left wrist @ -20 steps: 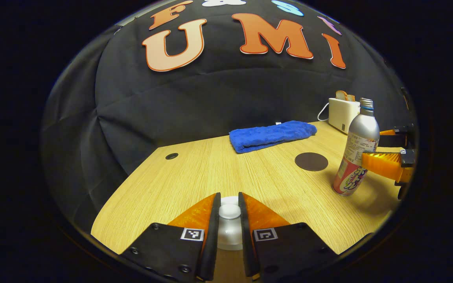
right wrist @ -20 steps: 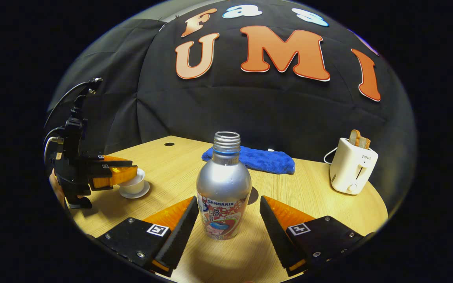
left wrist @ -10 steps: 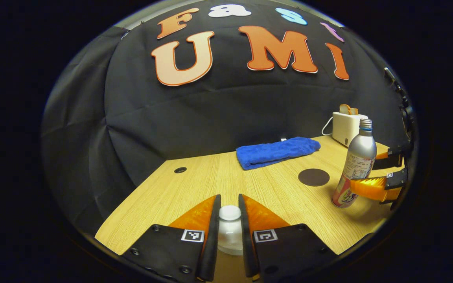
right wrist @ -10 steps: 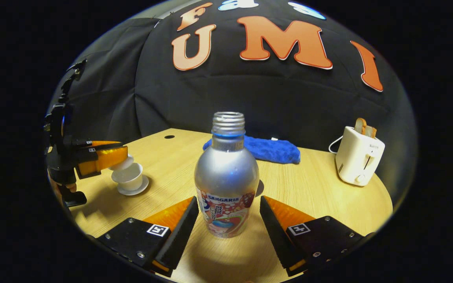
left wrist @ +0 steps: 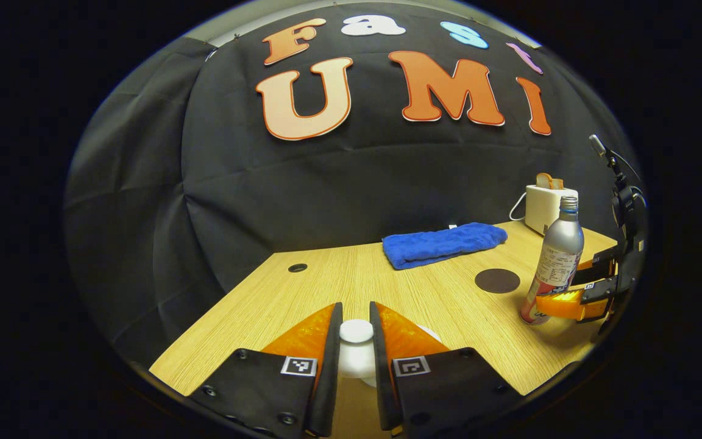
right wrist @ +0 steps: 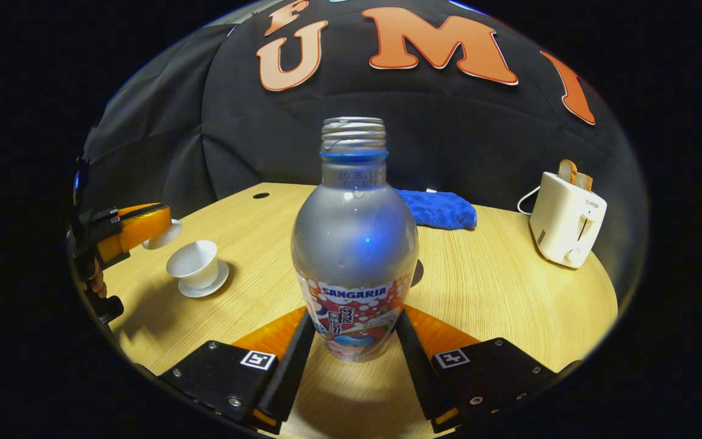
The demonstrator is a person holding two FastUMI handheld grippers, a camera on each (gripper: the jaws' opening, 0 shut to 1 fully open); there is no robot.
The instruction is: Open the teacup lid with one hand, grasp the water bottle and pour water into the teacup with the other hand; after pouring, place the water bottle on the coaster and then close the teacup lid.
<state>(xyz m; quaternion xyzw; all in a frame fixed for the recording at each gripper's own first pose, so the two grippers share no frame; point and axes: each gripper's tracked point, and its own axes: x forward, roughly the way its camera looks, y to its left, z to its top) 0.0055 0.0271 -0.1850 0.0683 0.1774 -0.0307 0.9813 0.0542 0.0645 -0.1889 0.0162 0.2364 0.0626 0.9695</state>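
My left gripper (left wrist: 356, 341) is shut on the knob of the white teacup lid (left wrist: 356, 332) and holds it up off the table. In the right gripper view the same gripper (right wrist: 157, 227) hangs with the lid (right wrist: 165, 235) up and to the left of the uncovered white teacup (right wrist: 192, 262), which sits on its saucer (right wrist: 208, 286). My right gripper (right wrist: 354, 341) is shut on the lower part of the silver, uncapped water bottle (right wrist: 354, 244). The bottle (left wrist: 559, 259) stands upright just right of the dark round coaster (left wrist: 497, 280).
A folded blue towel (left wrist: 442, 244) lies at the back of the wooden table (left wrist: 339, 286). A white toaster (right wrist: 567, 219) with bread in it stands at the back right. A small cable hole (left wrist: 297, 267) is near the back left.
The left gripper has lifted the lid off the teacup and drawn it up and aside. The right gripper's fingers have gone from wide apart to pressed on the bottle.
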